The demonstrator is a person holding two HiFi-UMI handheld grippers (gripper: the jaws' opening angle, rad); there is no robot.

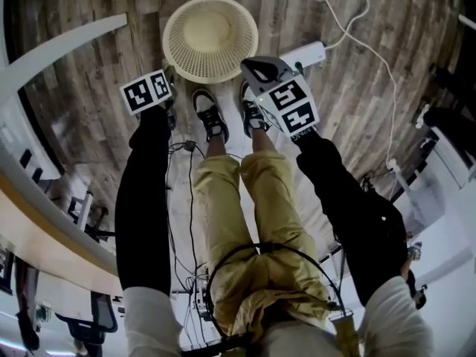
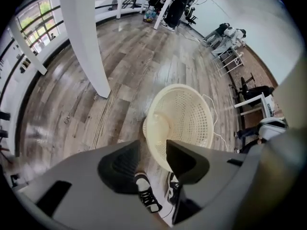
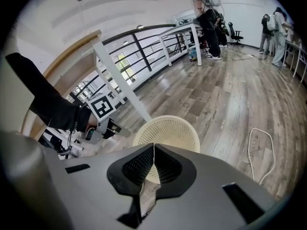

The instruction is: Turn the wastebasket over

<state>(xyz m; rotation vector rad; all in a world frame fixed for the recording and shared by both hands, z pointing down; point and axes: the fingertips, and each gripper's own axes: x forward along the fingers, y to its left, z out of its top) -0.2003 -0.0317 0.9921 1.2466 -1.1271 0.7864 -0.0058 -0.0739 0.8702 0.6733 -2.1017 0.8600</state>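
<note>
1 round cream mesh wastebasket (image 1: 210, 37), mouth up, on wood-plank flr (image 1: 89, 95)

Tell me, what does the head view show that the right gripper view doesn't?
Only the head view: the person's yellow trousers and shoes. Only the right gripper view: the right gripper with jaws shut and empty, a railing, people standing far off. Both: the cream wastebasket, mouth up on the wooden floor.

One wastebasket (image 1: 210, 37), two grippers (image 2: 153, 152) (image 3: 153, 150), two shoes (image 1: 210, 114) (image 1: 251, 114) and two black sleeves (image 1: 145, 199) (image 1: 349, 214) in view
</note>
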